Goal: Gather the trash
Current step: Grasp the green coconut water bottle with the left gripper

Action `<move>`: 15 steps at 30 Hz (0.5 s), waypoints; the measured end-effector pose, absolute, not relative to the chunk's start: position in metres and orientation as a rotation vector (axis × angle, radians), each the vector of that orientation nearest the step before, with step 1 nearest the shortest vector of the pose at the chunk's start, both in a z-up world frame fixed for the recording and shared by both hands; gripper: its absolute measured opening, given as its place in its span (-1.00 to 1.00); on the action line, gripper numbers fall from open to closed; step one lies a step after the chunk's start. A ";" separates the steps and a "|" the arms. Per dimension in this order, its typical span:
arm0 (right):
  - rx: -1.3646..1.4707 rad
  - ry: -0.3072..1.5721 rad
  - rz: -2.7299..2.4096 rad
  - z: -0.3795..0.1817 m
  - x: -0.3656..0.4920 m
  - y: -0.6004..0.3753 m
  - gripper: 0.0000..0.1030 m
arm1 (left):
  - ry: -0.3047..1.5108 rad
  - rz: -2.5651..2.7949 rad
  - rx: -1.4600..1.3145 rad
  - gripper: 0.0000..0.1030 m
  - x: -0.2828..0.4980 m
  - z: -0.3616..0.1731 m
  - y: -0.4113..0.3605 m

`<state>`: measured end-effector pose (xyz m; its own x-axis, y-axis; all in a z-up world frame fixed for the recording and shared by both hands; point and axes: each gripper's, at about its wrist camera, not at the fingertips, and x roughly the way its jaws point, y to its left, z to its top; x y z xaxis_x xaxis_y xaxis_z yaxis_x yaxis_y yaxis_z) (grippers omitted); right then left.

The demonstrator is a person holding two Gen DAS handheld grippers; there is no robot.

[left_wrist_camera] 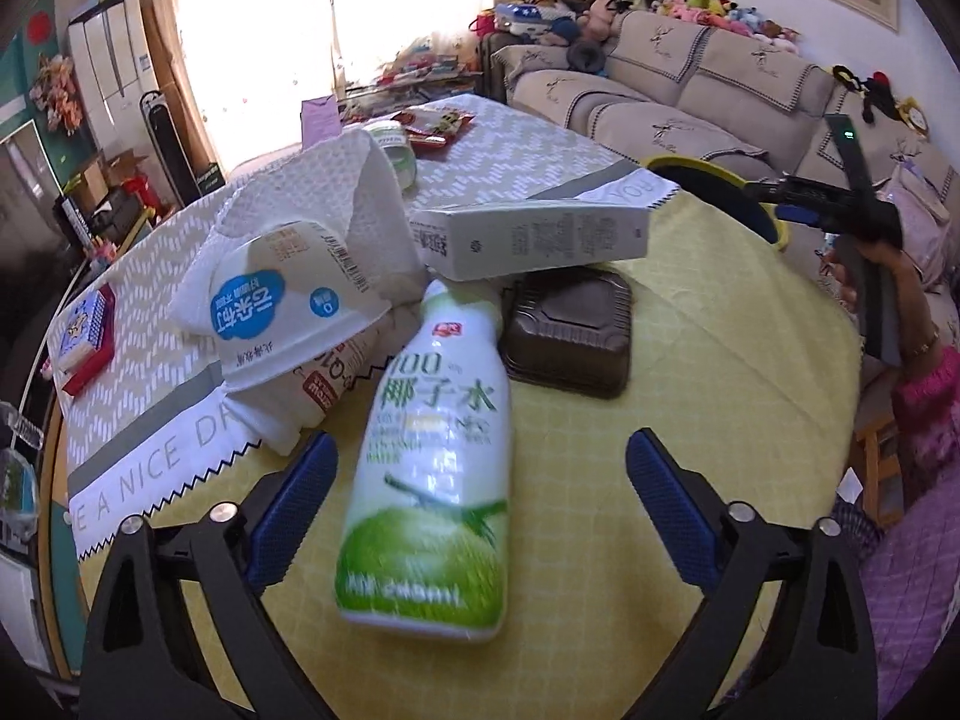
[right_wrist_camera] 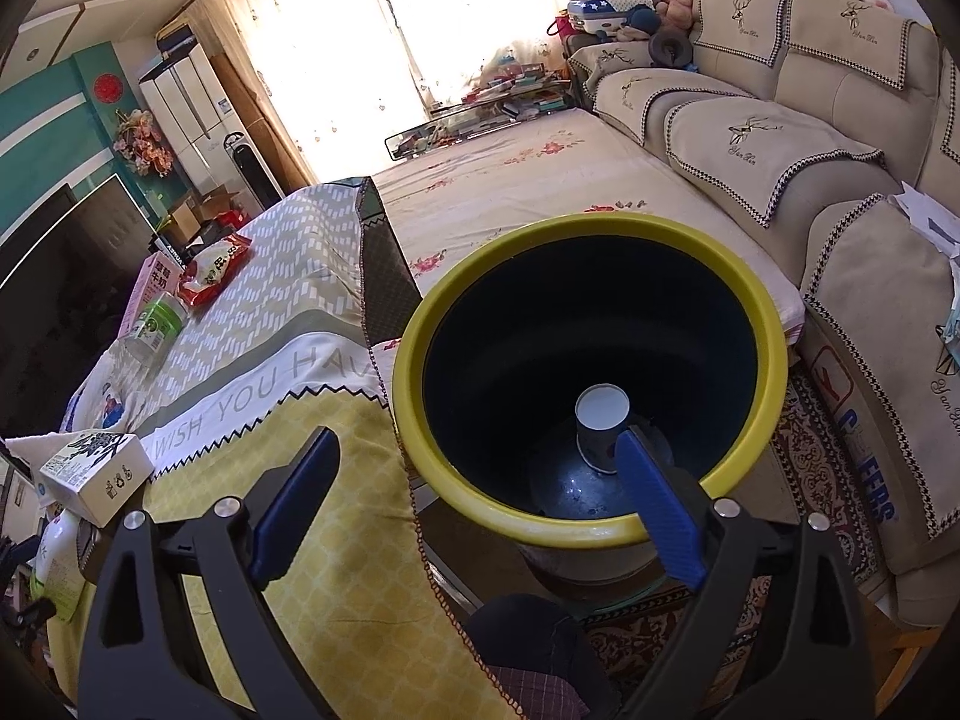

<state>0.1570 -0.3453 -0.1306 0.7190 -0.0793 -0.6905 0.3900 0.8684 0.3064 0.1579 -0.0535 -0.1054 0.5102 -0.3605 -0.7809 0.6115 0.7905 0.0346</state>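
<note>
Fingers, left: left gripper (left_wrist_camera: 480,498) spread wide, holding nothing; bottle lies between the blue fingers (left_wrist_camera: 294,504), apparently untouched.
Fingers, right: right gripper (right_wrist_camera: 480,504) wide open, empty, poised over the bin's near rim.
Bottle: coconut-water bottle (left_wrist_camera: 429,480), white with green print, on its side, cap end toward the pile.
Pile beyond bottle: upturned paper cup (left_wrist_camera: 288,312), white towel (left_wrist_camera: 336,192), carton (left_wrist_camera: 534,237) resting on a dark plastic tray (left_wrist_camera: 570,333); all on the desk (left_wrist_camera: 720,372).
Bin: yellow-rimmed bin (right_wrist_camera: 591,528) just beside the desk edge; one paper cup (right_wrist_camera: 602,429) inside.
Progress: judged early, one item binned, at least five left.
Next: bottle looks the likely pick.
</note>
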 end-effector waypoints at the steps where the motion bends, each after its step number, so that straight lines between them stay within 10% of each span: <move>1: 0.460 0.724 -0.270 -0.130 0.156 -0.346 0.73 | 0.865 -0.594 0.332 0.67 0.163 -0.108 -0.056; 10: 0.493 0.721 -0.268 -0.134 0.152 -0.355 0.75 | 0.946 -0.539 0.357 0.02 0.183 -0.123 -0.063; 15: 0.503 0.726 -0.253 -0.137 0.152 -0.354 0.75 | 0.964 -0.520 0.348 0.00 0.176 -0.123 -0.058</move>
